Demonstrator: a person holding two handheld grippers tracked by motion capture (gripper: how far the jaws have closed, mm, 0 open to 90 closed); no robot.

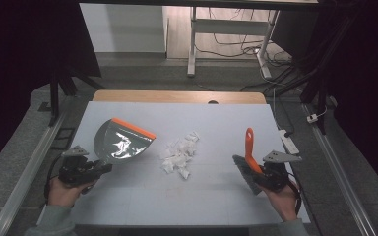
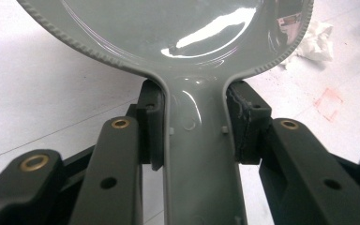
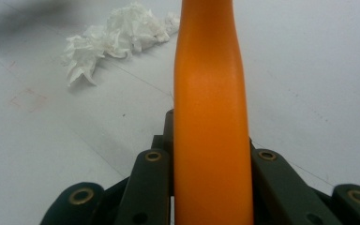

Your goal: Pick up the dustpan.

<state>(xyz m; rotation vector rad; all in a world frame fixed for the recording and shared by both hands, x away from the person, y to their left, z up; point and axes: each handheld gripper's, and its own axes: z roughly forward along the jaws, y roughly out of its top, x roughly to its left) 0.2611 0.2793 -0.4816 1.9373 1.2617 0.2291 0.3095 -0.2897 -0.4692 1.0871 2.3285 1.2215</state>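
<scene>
Left tool [image 1: 101, 168] clamps glossy grey dustpan [image 1: 120, 142]; crumpled white paper [image 1: 179, 153] nearby.

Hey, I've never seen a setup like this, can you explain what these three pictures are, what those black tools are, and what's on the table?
A person sits at a white table and holds a hand tool in each hand. Each tool ends in a black two-jawed claw.

The wide picture comes from a fixed camera above the person, looking down. The other two come from small cameras riding on each claw, looking along its jaws.

The left claw is shut on the handle of a grey plastic dustpan with an orange front edge. In the left claw's picture the pads press the handle from both sides.

The right claw is shut on a hand brush with an orange handle and dark bristles, handle pointing away from the person.

Between the dustpan and brush lies a small pile of crumpled white paper scraps, apparently waiting to be swept up.
</scene>
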